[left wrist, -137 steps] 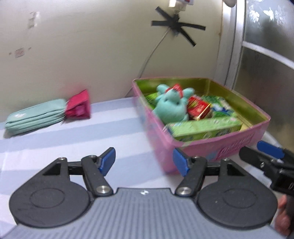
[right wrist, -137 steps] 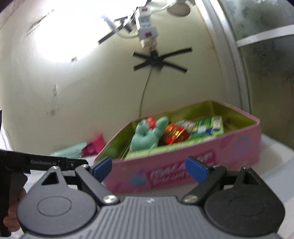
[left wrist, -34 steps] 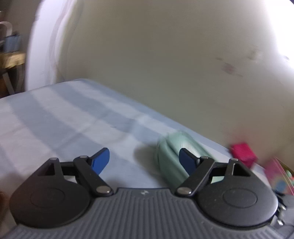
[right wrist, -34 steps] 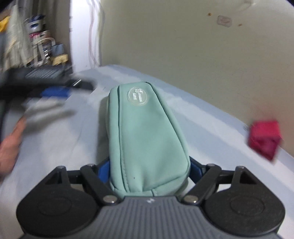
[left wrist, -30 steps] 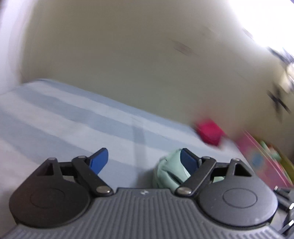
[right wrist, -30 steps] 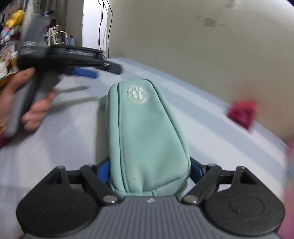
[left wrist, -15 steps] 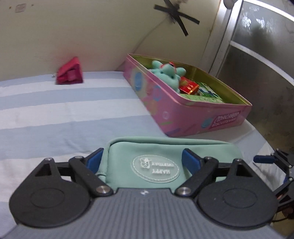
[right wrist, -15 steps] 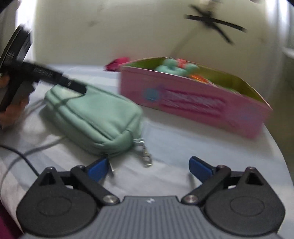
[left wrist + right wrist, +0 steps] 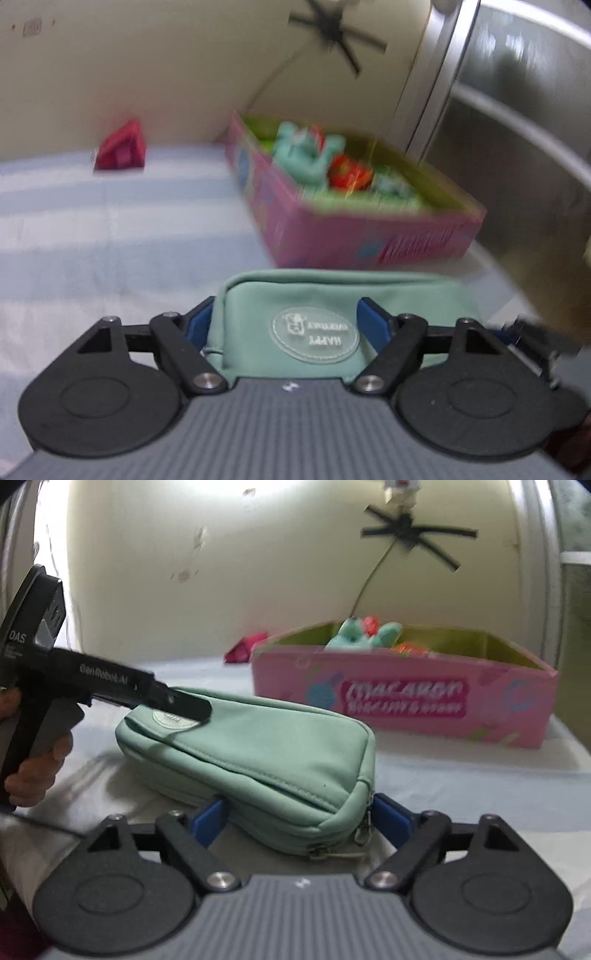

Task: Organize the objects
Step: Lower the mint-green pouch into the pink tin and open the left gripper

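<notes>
Near the front of the striped sheet (image 9: pixel 480 786) lies the mint pouch (image 9: pixel 266 746), flat on its side, with both grippers at its ends. In the left wrist view the left gripper (image 9: pixel 286 325) has its blue fingers (image 9: pixel 373 323) on either side of the pouch's badge end; they press against the fabric, so it looks closed on the pouch, though that picture is blurred. From the right wrist view, the same tool reaches in from the left, its black tip lying over the round badge (image 9: pixel 170 716), held by a hand (image 9: pixel 37 771).

The right gripper (image 9: pixel 301 818) sits at the pouch's zipper end. Its fingers stand apart with that corner between them; the right one is beside the zipper pull (image 9: pixel 360 834), the left one against the pouch's lower seam. Whether they actually pinch it I cannot tell.

Farther back and to the right stands the pink tin (image 9: pixel 406 701), just beyond the pouch and apart from it. A teal plush (image 9: pixel 362 635) and a red packet (image 9: pixel 349 173) lie inside. Far left of the tin, near the wall, sits a red pouch (image 9: pixel 120 151).
</notes>
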### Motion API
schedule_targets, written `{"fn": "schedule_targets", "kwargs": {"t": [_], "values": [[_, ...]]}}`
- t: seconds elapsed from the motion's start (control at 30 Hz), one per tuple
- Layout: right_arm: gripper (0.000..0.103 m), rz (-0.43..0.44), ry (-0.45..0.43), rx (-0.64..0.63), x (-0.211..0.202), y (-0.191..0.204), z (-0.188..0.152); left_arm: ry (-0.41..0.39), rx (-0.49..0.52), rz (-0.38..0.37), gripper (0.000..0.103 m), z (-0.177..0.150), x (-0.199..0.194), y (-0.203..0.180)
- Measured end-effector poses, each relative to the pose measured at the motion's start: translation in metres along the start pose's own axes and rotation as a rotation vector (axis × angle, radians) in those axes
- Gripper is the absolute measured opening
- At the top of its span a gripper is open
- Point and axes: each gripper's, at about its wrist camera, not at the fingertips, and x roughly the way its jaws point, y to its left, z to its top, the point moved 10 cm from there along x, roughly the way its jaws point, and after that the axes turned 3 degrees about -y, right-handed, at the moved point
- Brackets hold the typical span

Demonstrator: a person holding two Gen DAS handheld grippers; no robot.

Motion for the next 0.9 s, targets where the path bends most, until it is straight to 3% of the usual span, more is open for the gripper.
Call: {"fn": "schedule_targets", "kwargs": {"t": [0.2,0.33,0.4,0.47,0.6,0.67,0.73,0.9], "values": [[0.086,-0.044,-0.172,0.007,-0.016,-0.026,0.063,-0.172,0.089,-0.030,0.081,0.084,-0.013,-0.038],[0.080,-0.116,-0.187,0.043,0.000,-0.071,0.091,-0.178,0.123,-0.036,0.081,0.108,0.017,-0.057],[0.079,-0.131,-0.154,0.092,0.015,-0.095,0.096,-0.147,0.118,-0.039,0.082,0.109,0.040,-0.062],[0.065,-0.167,-0.119,0.123,0.036,-0.118,0.097,-0.133,0.130,-0.017,0.081,0.110,0.062,-0.063],[0.064,-0.385,-0.099,0.156,0.063,-0.158,0.095,-0.061,0.115,0.049,0.081,0.103,0.111,-0.058],[0.065,-0.381,-0.127,0.203,0.062,-0.165,0.093,-0.041,0.099,0.057,0.081,0.098,0.118,-0.055],[0.076,-0.369,-0.167,0.210,0.055,-0.160,0.090,-0.040,0.107,0.062,0.082,0.093,0.118,-0.055],[0.077,-0.364,-0.229,0.206,0.035,-0.142,0.082,-0.040,0.147,0.076,0.082,0.085,0.108,-0.060]]}}
